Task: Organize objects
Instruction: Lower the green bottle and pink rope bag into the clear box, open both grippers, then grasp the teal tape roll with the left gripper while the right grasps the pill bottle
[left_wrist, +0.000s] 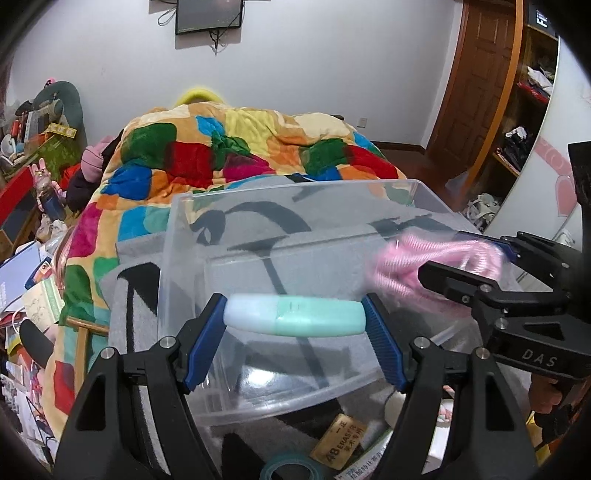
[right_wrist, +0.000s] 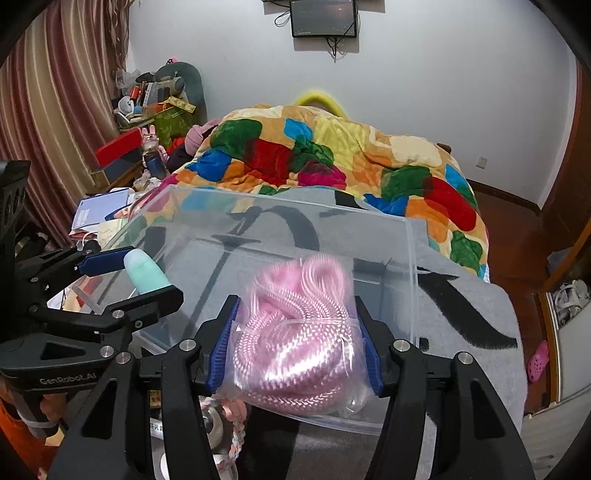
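Observation:
A clear plastic bin (left_wrist: 184, 236) (right_wrist: 412, 266) stands on a grey cloth with black marks. My left gripper (left_wrist: 295, 315) is shut on a mint-green tube (left_wrist: 295, 314), held crosswise above the bin's near side; the tube also shows in the right wrist view (right_wrist: 146, 271). My right gripper (right_wrist: 295, 343) is shut on a clear bag of pink cord (right_wrist: 291, 332), held over the bin's near edge. In the left wrist view the right gripper (left_wrist: 472, 258) holds the pink cord (left_wrist: 406, 266) at the bin's right side.
A colourful quilt (left_wrist: 240, 147) covers the bed behind the bin. Below the bin's near edge lie an eraser (left_wrist: 338, 446), a tape roll (left_wrist: 288, 469) and a braided pink cord (right_wrist: 236, 424). Papers and clutter (left_wrist: 26, 280) fill the left side.

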